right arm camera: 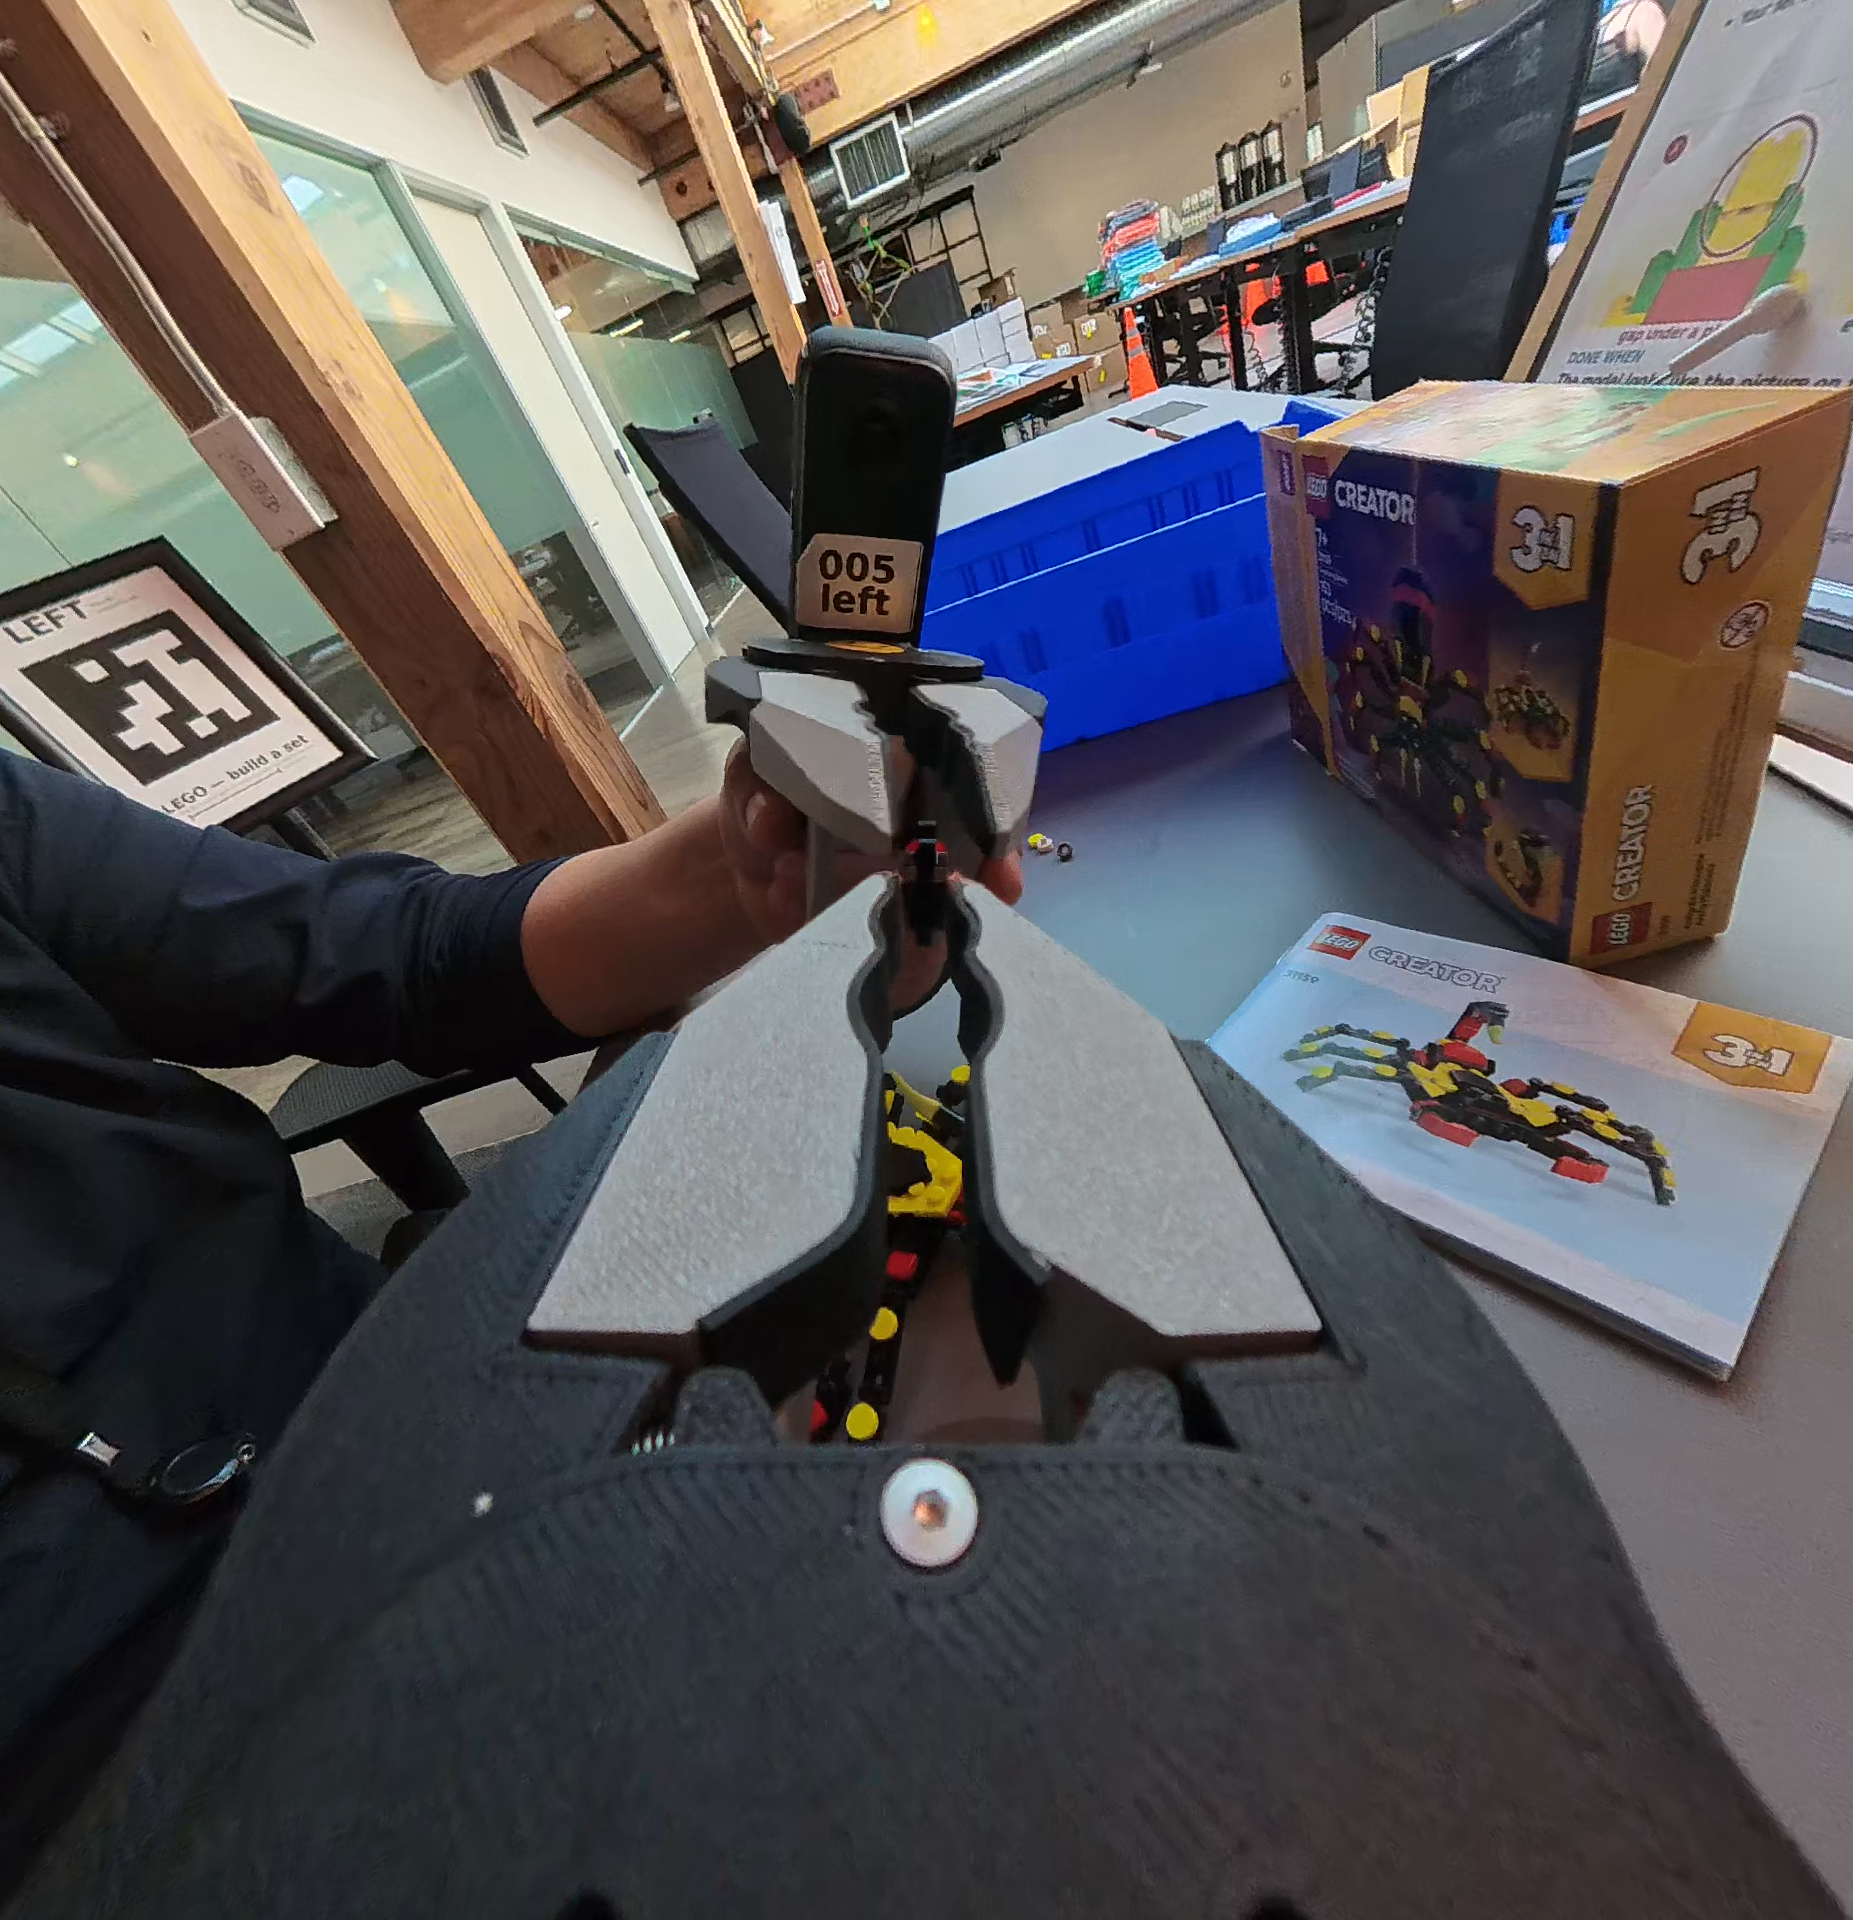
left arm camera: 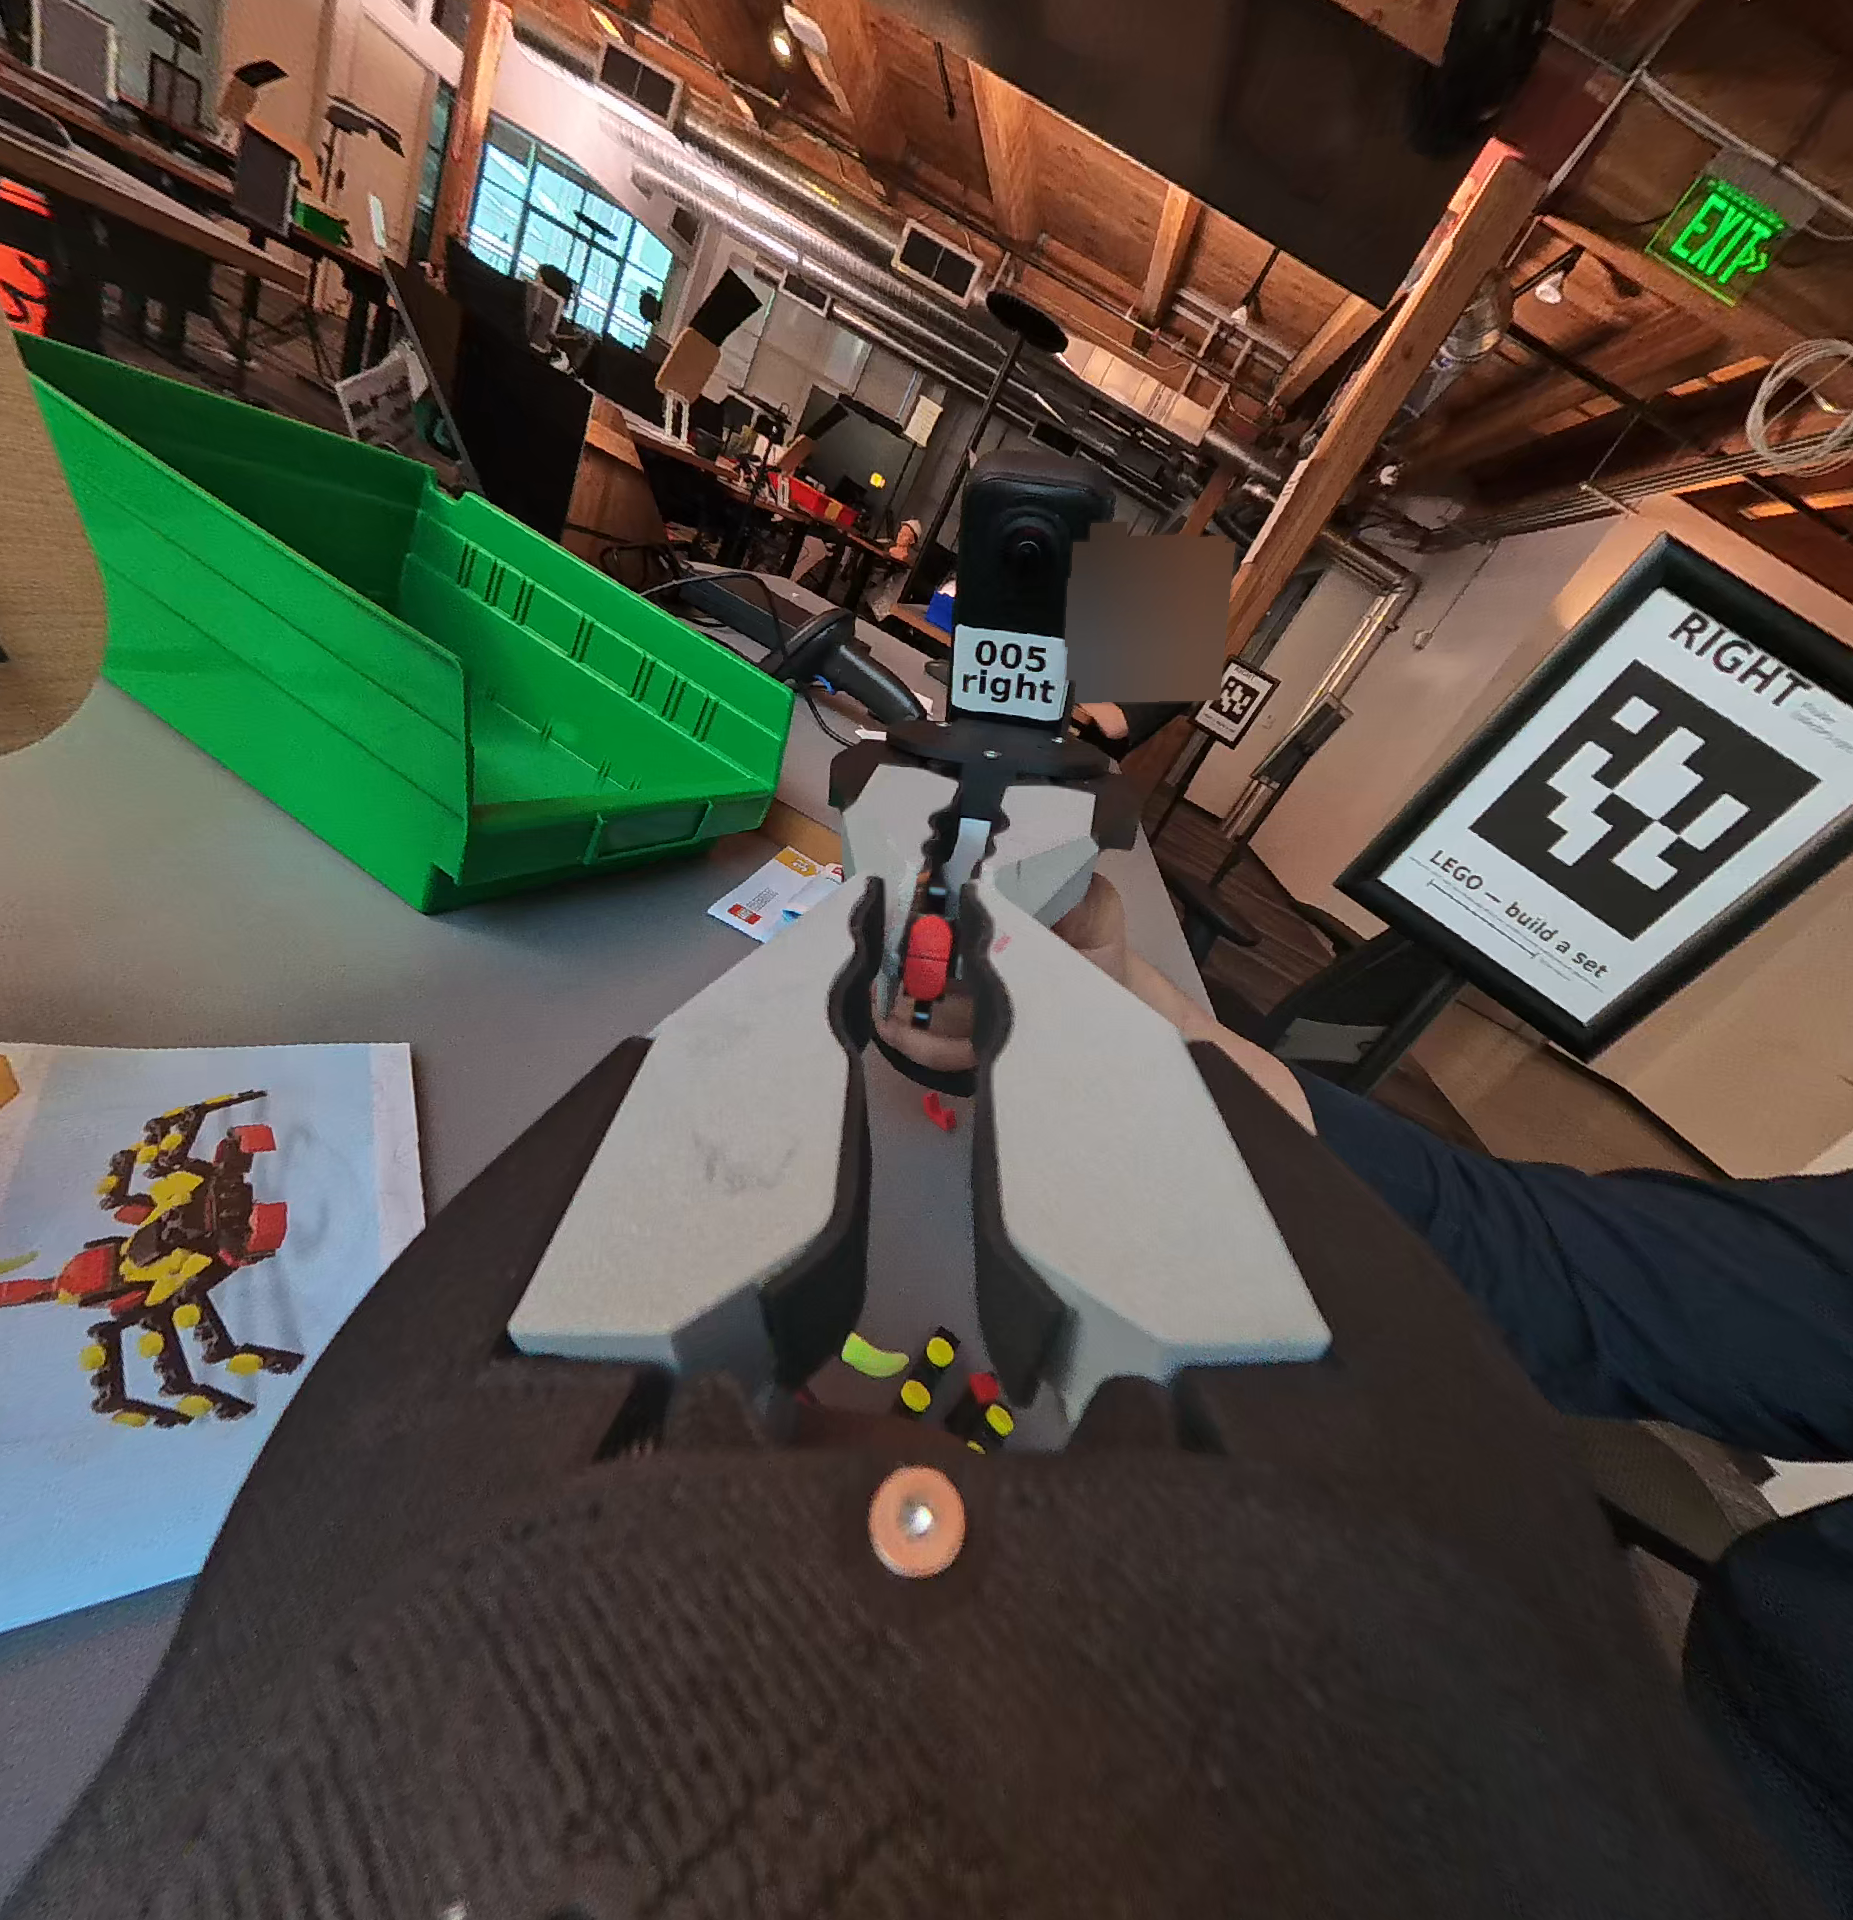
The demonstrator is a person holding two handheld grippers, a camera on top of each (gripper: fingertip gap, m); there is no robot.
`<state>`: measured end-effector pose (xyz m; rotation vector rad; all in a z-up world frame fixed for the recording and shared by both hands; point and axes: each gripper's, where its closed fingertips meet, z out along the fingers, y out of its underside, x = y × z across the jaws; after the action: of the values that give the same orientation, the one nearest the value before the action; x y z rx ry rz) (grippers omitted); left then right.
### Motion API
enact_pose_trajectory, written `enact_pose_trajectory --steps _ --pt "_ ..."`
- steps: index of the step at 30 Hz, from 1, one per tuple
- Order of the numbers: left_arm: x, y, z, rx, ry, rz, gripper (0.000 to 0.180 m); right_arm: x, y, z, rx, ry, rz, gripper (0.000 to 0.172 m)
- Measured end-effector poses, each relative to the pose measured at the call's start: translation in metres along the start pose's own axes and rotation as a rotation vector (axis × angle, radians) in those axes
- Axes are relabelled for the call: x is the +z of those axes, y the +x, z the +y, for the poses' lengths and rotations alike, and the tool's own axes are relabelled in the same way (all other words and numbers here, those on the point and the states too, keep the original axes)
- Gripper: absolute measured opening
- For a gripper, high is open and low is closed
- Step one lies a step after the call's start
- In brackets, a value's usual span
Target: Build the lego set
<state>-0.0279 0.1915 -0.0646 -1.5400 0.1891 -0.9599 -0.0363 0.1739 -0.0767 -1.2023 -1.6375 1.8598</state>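
Observation:
The two grippers face each other tip to tip above the grey table (left arm camera: 278,935). My right gripper (right arm camera: 922,906) is shut on a slim black brick piece (right arm camera: 927,935) with a red rounded part (left arm camera: 927,951) at its far end. That red end sits between the fingertips of my left gripper (left arm camera: 920,914), whose jaws stand a little wider than the part, with a gap showing on its left side. The right gripper also shows in the left wrist view (left arm camera: 953,862), and the left gripper in the right wrist view (right arm camera: 924,831). A person's hand holds each gripper.
A black, yellow and red brick model (right arm camera: 917,1153) lies below the grippers, with a small red piece (left arm camera: 937,1110) nearby. A green bin (left arm camera: 382,644), a blue bin (right arm camera: 1109,582), a set box (right arm camera: 1556,665), instruction booklets (right arm camera: 1524,1122) (left arm camera: 122,1299) and loose small pieces (right arm camera: 1052,847) sit around. My two grippers' fingertips are within a few centimetres of each other.

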Motion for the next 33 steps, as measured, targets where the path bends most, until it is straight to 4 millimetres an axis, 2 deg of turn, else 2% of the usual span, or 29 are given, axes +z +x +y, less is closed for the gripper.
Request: enact_pose_trajectory --steps 2,3,4,10,14,23,29,33 --pt "0.0018 0.0024 0.0035 0.010 -0.019 0.008 0.014 0.0026 -0.0003 0.0030 -0.005 -0.016 0.001 0.005" --pt "0.0022 0.0035 0.0048 0.027 -0.026 0.010 0.004 0.0035 -0.0002 0.0051 -0.010 -0.027 0.001 0.005" --pt "0.0022 0.0027 0.0055 0.050 -0.029 -0.001 0.001 0.0038 -0.0003 0.0054 -0.014 -0.030 0.002 0.005" --pt "0.0015 0.0018 0.0048 0.030 -0.030 0.001 0.001 0.0022 0.0010 0.0047 -0.016 -0.028 0.007 0.005" --pt "-0.0003 -0.0003 0.0017 0.022 -0.017 -0.010 0.007 -0.0011 0.0015 0.0007 -0.016 -0.008 0.012 0.004" --pt "0.0010 0.0019 0.0058 0.087 -0.044 -0.020 0.001 0.0023 0.0005 0.0046 -0.010 -0.027 0.004 0.005" --pt "0.0009 0.0021 0.0034 0.069 -0.031 -0.019 0.001 0.0011 0.0005 0.0025 -0.005 -0.011 -0.001 0.005" --pt "-0.0015 -0.0001 -0.0004 0.048 -0.012 -0.022 0.007 -0.0014 0.0003 -0.0011 -0.014 0.004 0.008 0.005"
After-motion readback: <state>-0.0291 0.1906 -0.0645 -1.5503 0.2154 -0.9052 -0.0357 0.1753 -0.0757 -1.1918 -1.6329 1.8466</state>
